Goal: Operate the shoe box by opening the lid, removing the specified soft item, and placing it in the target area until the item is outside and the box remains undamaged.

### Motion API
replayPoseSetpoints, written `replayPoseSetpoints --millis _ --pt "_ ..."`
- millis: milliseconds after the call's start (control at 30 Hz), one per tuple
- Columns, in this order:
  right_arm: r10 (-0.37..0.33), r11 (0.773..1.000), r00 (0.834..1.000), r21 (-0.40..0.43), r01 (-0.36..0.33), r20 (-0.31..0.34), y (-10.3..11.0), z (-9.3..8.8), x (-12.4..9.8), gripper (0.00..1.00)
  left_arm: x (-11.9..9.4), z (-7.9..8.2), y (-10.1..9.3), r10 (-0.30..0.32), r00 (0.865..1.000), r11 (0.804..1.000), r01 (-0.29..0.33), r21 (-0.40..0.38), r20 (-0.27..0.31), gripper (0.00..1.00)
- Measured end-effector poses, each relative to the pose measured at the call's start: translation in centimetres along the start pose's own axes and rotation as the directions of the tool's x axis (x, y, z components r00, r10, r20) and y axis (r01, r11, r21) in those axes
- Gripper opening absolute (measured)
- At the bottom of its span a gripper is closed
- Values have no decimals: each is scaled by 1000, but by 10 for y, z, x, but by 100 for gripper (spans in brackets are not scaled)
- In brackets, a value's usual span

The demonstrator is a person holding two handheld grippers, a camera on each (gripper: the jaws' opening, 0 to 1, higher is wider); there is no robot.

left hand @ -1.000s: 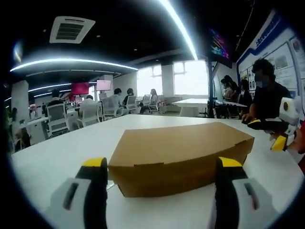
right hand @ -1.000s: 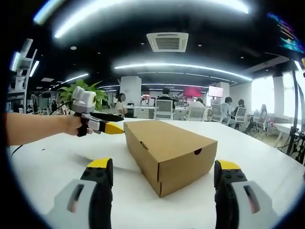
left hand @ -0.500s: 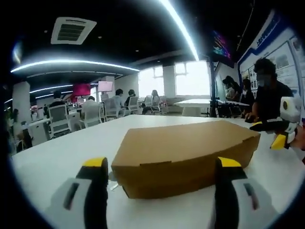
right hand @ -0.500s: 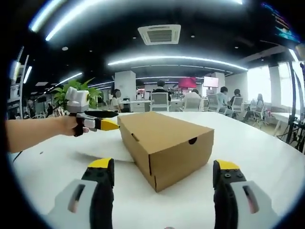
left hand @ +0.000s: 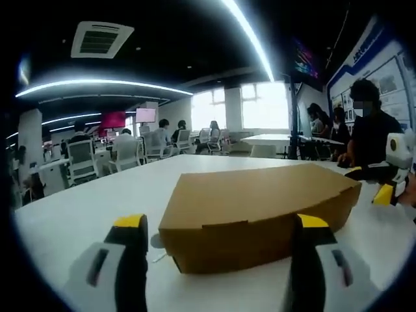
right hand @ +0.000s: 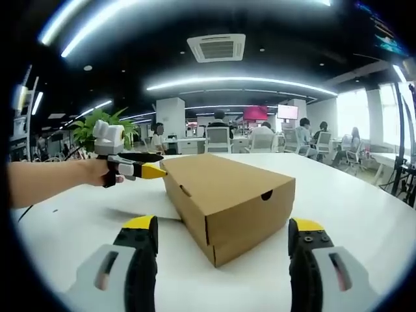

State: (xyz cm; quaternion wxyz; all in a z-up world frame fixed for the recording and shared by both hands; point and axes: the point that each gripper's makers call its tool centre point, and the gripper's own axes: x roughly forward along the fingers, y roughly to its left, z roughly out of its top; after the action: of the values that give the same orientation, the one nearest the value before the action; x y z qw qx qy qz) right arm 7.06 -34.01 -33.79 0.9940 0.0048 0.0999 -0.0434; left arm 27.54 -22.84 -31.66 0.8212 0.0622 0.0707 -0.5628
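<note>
Resting shut on the white counter, the cardboard box lies between both grippers, its lid down all round. In the right gripper view it sits just ahead of the right gripper, whose yellow-tipped fingers stand wide apart and empty, one corner of the box pointing toward the camera and a small notch showing on its near end. The left gripper, held in a hand, reaches in from the left with its yellow tip right at the box's far top edge; whether it touches is unclear. In the left gripper view the fingers are spread wide, flanking the box's long side.
</note>
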Motion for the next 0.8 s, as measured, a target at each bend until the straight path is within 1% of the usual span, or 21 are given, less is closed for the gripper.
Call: replayPoseSetpoints --millis 33,67,100,200,233,367,400,433,467,500,567,600,633,767,800 --pt "1 1000 1000 -1 -1 -2 0 -1 1 84 0 0 -4 -22 1000 1000 22 -3 3 89" --pt "1 1000 1000 -4 -1 -11 1 -3 3 84 0 2 -17 -52 999 999 52 -6 4 88" --pt "2 1000 1000 -8 -2 -14 2 -4 3 83 0 4 -15 -34 999 999 34 5 9 88" --pt "-6 1000 999 -18 5 -32 2 -10 7 81 0 4 -17 -29 1000 1000 29 3 9 88" --pt "-7 1000 999 -18 7 -32 2 -10 6 81 0 4 -17 -29 1000 1000 29 2 9 88" --pt "-21 1000 999 -15 21 -32 0 -7 7 80 2 0 -4 -18 1000 1000 18 -6 5 91" --pt "-20 1000 999 -19 19 -37 0 -8 10 80 2 -1 -2 -20 1000 1000 20 -12 6 90" --pt "-15 1000 999 -18 14 -44 1 -9 11 80 2 -4 -8 -53 999 998 53 -38 -2 88" --pt "-14 1000 999 -15 13 -48 1 -10 12 79 3 -3 -2 -22 1000 999 22 -26 9 88" --pt "-12 1000 999 -15 12 -48 1 -11 13 79 2 -3 -4 -31 1000 999 31 -28 7 88" --pt "-13 1000 999 -20 13 -49 1 -11 13 76 2 -2 -6 -27 1000 999 27 -30 12 87" --pt "-11 1000 999 -25 9 -53 1 -12 13 75 0 -1 -14 -23 1000 999 24 -30 13 87" --pt "-12 1000 998 -28 10 -54 0 -12 13 75 0 0 -15 -21 1000 999 22 -31 13 87" --pt "-8 1000 999 -25 7 -51 -3 -12 16 77 -1 -3 -11 -12 1000 999 13 -37 21 87" --pt "1 1000 999 -19 -2 -41 -1 -11 16 78 -2 -5 -5 -8 1000 999 9 -40 23 87"
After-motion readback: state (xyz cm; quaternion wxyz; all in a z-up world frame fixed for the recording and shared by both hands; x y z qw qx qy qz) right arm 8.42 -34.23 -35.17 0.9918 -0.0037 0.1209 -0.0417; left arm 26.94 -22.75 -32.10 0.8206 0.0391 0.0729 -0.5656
